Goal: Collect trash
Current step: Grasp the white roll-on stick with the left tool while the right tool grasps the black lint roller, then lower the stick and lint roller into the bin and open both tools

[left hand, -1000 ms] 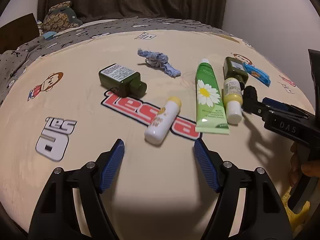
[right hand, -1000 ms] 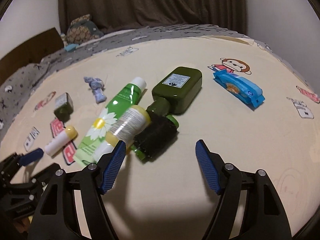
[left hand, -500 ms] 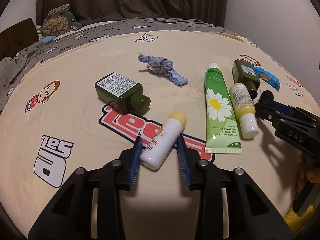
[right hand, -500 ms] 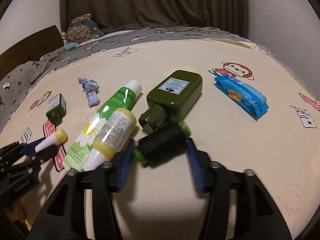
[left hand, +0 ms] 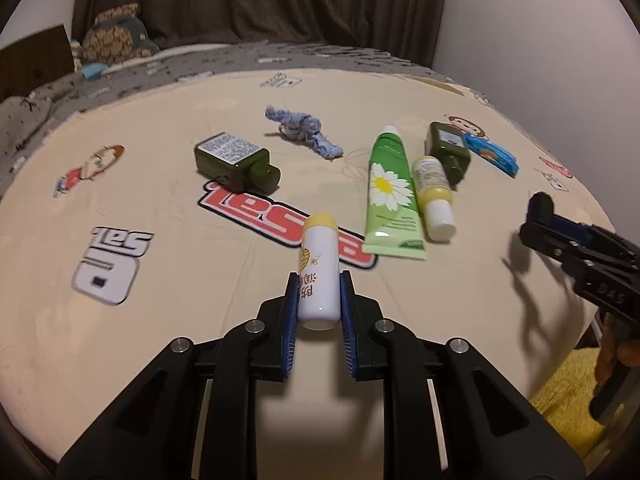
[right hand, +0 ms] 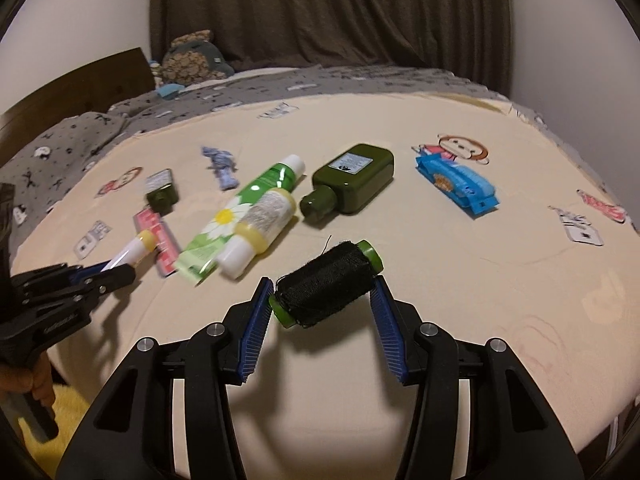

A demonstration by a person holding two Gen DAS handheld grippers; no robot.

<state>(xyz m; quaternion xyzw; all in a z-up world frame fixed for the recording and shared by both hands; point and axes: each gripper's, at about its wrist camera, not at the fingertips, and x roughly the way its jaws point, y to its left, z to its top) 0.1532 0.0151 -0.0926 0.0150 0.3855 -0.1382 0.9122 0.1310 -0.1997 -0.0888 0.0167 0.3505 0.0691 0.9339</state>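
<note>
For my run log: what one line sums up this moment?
left gripper: shut on white tube | right gripper: shut on black thread spool | both lifted off bedspread

Bed [left hand: 168,320] strewn with bottles [left hand: 236,162]

- Warm, dim indoor light from above, a touch yellowish.
- Soft shadows pool beneath both grippers on the cream sheet [left hand: 168,320].
- Fisheye bends the bed's edge, corners vignette to black.
- Left side of the right view smears with motion blur.
- Small glare glints on the green tube [right hand: 256,188].
</note>
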